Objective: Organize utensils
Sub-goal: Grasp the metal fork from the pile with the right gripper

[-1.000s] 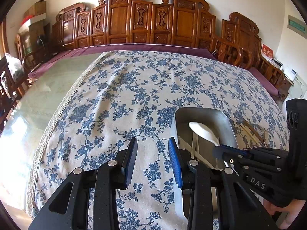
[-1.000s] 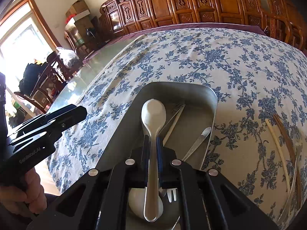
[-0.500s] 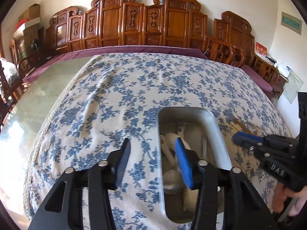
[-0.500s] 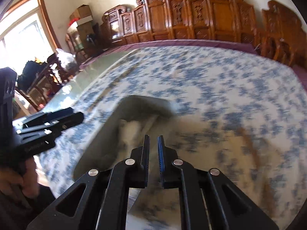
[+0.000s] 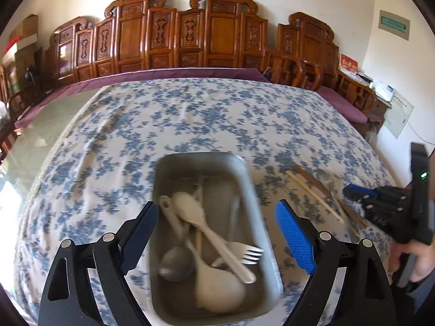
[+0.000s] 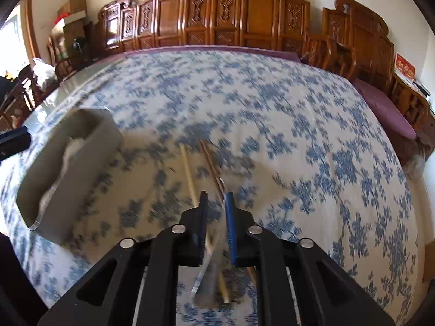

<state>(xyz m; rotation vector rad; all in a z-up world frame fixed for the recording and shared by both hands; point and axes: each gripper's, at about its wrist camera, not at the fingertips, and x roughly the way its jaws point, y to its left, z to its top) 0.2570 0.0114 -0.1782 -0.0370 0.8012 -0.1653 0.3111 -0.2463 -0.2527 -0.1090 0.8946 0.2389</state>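
Left wrist view shows our left hand-held gripper spread wide over the grey tray, which already holds a white spoon, a fork and other blurred pieces. Our right hand-held gripper hangs nearly closed, gripping nothing, above the chopsticks lying loose on the desk. We judge the sorting partly done, with these sticks left. Motion blur hides what lies under the right fingers.
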